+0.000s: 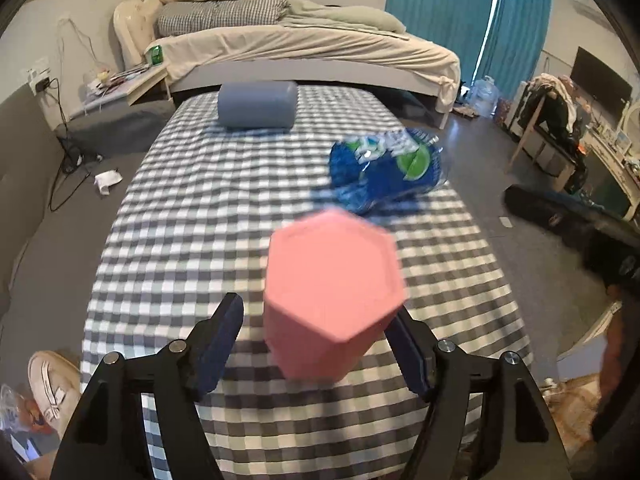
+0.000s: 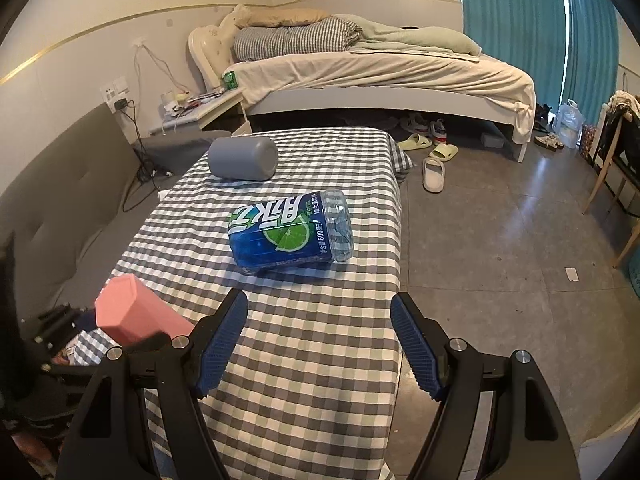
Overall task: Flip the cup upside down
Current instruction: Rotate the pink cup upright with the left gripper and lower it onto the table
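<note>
A pink hexagonal cup [image 1: 334, 292] is between the fingers of my left gripper [image 1: 316, 320], its closed flat base facing the camera, blurred by motion. The left finger [image 1: 224, 336] stands apart from the cup; the right finger [image 1: 408, 344] sits against it. The jaws are wide. In the right wrist view the cup [image 2: 136, 312] shows at lower left, tilted, with the left gripper behind it. My right gripper [image 2: 318, 324] is open and empty above the checked tablecloth [image 2: 304, 360].
A blue plastic drink bottle piece [image 2: 290, 232] with a lime label lies on its side mid-table. A grey cylinder [image 2: 243, 158] lies at the far end. A grey sofa [image 2: 60, 208] is on the left, a bed [image 2: 380, 76] behind, slippers [image 2: 434, 168] on the floor.
</note>
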A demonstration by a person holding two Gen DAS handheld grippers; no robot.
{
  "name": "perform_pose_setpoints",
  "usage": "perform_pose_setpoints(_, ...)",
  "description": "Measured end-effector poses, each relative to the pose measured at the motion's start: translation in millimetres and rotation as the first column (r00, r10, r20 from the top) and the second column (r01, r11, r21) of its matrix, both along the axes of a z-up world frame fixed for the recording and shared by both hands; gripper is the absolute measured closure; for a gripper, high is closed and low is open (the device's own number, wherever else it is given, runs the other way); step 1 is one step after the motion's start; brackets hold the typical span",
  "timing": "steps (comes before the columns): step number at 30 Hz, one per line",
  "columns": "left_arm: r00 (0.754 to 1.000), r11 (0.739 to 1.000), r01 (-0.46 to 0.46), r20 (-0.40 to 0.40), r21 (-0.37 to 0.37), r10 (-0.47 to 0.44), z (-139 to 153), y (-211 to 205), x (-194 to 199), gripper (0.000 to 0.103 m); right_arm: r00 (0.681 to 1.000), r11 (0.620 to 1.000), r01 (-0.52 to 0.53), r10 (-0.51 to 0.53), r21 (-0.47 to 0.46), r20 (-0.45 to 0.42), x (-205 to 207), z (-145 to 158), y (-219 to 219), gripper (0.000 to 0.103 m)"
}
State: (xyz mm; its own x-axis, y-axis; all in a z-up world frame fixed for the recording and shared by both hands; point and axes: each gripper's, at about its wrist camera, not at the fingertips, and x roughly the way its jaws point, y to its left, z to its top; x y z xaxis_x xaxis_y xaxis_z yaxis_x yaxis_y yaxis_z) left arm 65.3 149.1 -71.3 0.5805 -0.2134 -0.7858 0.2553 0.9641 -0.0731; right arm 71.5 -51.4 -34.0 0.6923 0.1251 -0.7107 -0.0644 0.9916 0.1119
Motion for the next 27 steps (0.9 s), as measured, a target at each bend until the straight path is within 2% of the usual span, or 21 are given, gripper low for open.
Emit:
perform_pose_setpoints(3, 1.000, 1.000, 0.013, -0.022, -0.004, -0.013, -14.1, 0.3, 0.3, 0.030, 1.000, 1.000, 0.001, -0.001, 0.002, -0.001, -2.5, 0.3, 0.1, 0.029)
perform_pose_setpoints(5, 0.999, 1.000, 0.029, -0.031, -0.004, -0.029, -21.7, -1.6, -1.3, 0.035, 1.000, 1.000, 0.002, -0.002, 0.007, -0.001, -4.5, 0.2, -0.2, 0.029)
perform_pose_setpoints(11, 0.998, 0.997, 0.024, 0.060, 0.068, -0.028, -18.5, -13.1, 0.5, 0.036, 1.000, 1.000, 0.008, -0.008, 0.005, -0.002, -5.4, 0.2, -1.4, 0.029)
perform_pose_setpoints(15, 0.995, 1.000, 0.005, 0.102, 0.026, -0.007, -14.7, -14.8, 21.4, 0.036, 1.000, 1.000, 0.012, -0.012, 0.006, 0.002, -5.6, 0.2, -3.2, 0.029)
perform_pose_setpoints(19, 0.995, 0.999, -0.027, 0.097, -0.032, 0.030, -18.6, -14.0, 47.5, 0.036, 1.000, 1.000, 0.013, -0.013, 0.003, -0.001, -3.9, -2.0, -3.7, 0.029)
perform_pose_setpoints(22, 0.996, 0.999, -0.036, 0.084, -0.030, 0.039, -26.3, -16.4, 61.5, 0.036, 1.000, 1.000, 0.013, -0.013, -0.005, -0.013, -0.2, -6.4, -4.1, 0.029)
perform_pose_setpoints(27, 0.995, 0.999, -0.034, 0.097, -0.040, 0.038, -27.4, -15.5, 61.3, 0.036, 0.999, 1.000, 0.019, -0.019, -0.004, -0.035, 7.4, -13.4, -7.5, 0.029)
